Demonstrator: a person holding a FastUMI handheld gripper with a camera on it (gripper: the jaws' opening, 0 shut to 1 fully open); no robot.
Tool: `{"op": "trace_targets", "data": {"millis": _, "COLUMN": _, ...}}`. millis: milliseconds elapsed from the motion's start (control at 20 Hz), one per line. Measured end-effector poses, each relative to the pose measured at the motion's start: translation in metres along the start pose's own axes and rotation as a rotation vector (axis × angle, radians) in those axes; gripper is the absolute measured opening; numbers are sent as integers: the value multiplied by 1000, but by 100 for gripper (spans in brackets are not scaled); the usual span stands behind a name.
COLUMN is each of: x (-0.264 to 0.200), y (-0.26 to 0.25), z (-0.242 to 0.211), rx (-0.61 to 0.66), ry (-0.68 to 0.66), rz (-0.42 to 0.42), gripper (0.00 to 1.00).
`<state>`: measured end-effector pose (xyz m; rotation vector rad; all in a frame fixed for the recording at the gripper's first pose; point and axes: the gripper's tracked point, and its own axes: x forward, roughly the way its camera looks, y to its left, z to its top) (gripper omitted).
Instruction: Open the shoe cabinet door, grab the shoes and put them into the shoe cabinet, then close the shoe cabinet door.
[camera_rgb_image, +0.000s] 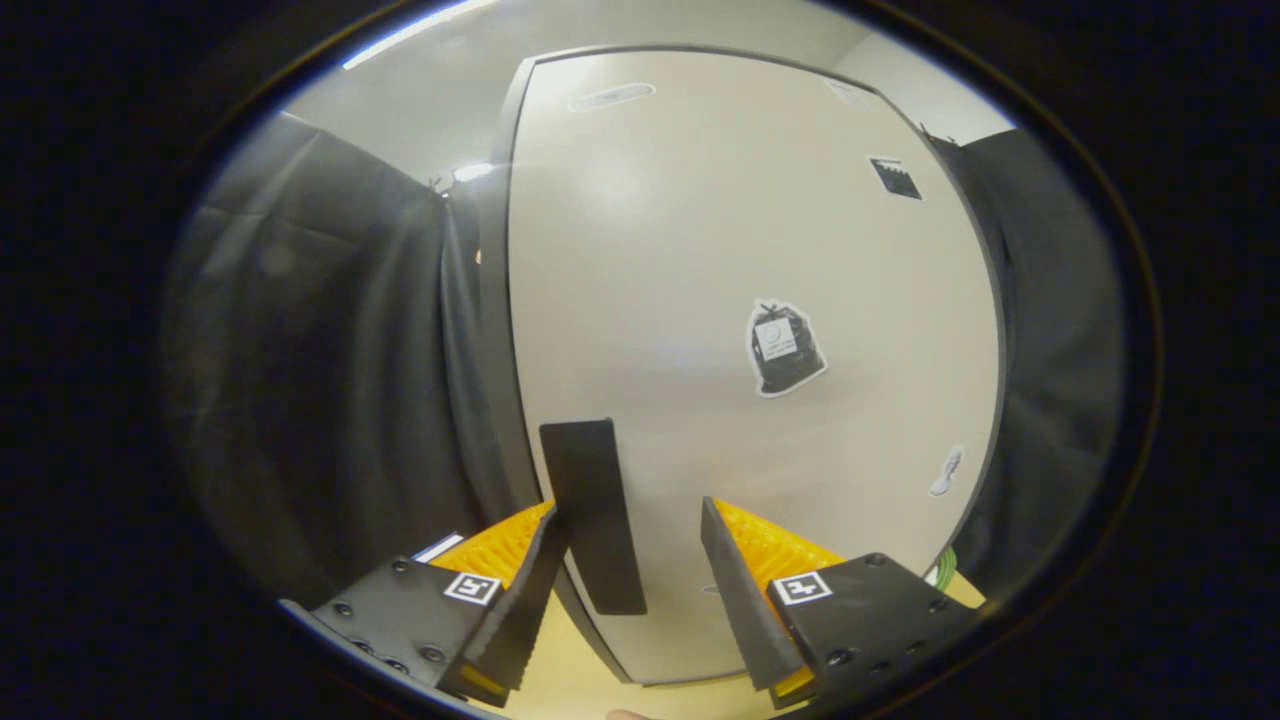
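Observation:
The shoe cabinet door (740, 250) is a tall cream panel directly ahead of me, with a few stickers on it. Its flat black handle (592, 515) stands upright near the door's left edge. My gripper (630, 508) is open, its orange-and-black fingers reaching up to the door. The handle sits between the fingers, close against the left finger (520, 590), while a wide gap separates it from the right finger (745, 590). Neither finger presses on it. A dark strip (492, 330), the cabinet's side, runs along the door's left edge.
Black booth cloth (320, 380) hangs to the left of the cabinet and more cloth (1050, 350) to its right. A pale wooden surface (580, 680) lies below the door. Something green (946, 565) pokes out at the cabinet's lower right corner.

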<state>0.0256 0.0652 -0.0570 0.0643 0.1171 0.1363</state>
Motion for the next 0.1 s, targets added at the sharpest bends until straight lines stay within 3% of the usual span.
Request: {"op": "trace_targets", "data": {"millis": 100, "x": -9, "y": -2, "z": 5, "rx": -1, "ry": -12, "rz": 8, "gripper": 85}}
